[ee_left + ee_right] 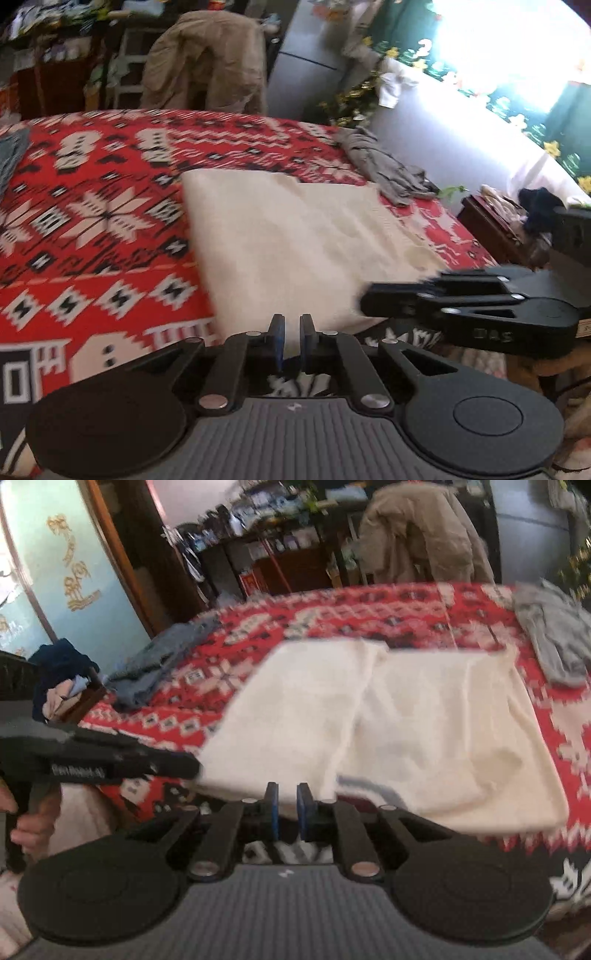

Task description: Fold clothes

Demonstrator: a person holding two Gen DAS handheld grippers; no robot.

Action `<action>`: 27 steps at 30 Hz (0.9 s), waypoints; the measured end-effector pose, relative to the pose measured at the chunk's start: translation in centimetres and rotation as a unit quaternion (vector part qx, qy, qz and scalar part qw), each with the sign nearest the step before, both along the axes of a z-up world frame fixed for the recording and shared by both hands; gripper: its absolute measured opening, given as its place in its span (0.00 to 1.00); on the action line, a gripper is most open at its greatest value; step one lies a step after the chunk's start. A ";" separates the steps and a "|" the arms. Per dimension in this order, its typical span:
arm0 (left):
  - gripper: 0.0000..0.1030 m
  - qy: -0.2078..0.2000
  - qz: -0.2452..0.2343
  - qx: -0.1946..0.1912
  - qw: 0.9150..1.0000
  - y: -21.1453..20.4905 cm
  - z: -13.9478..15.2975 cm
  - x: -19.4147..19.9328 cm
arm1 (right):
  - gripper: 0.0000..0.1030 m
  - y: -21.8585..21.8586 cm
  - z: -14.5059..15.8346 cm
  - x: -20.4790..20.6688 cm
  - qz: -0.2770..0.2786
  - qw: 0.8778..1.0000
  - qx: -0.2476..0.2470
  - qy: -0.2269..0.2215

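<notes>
White cloth (424, 731) spread on bed (92, 221): soft, light, limp. Left tool (291, 345) and right tool (287, 812) nearly closed, pinching near edge. Grip at corners.

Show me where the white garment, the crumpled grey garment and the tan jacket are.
white garment (424, 720): right wrist view, middle of cloth.
grey garment (384, 166): left wrist view, middle of the crumpled heap.
tan jacket (207, 59): left wrist view, draped back.

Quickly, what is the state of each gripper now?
Left gripper: closed on the near edge of the white garment.
Right gripper: closed on the same garment's near edge.
</notes>
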State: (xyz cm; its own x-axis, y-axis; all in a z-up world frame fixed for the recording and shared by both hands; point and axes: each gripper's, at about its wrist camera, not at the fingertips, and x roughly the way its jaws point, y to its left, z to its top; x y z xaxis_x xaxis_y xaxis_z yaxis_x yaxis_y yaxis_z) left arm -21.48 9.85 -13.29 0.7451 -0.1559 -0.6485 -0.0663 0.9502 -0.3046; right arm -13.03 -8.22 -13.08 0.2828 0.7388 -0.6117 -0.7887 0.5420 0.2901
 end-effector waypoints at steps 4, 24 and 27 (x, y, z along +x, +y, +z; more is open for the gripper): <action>0.03 0.007 -0.008 0.029 1.000 -1.5 -1.2 1.2 | 0.12 2.9 0.1 -0.9 0.016 0.999 -0.020 -0.047; 0.48 0.045 0.069 0.040 0.996 -2.4 2.3 -0.7 | 0.59 -0.2 2.4 -2.0 -0.013 0.998 -0.053 -0.040; 0.63 0.055 0.091 0.079 0.991 -2.5 3.7 -0.6 | 0.78 -0.7 3.4 -1.7 -0.019 0.998 -0.043 -0.039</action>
State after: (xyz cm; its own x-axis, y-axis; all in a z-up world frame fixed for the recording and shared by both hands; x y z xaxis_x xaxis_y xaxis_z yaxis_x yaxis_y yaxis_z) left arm -22.09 7.32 -9.59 0.6754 0.0856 -0.7325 -0.2663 0.9545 -0.1340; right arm -14.68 -8.92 -9.66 0.3588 0.6720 -0.6478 -0.7849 0.5928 0.1802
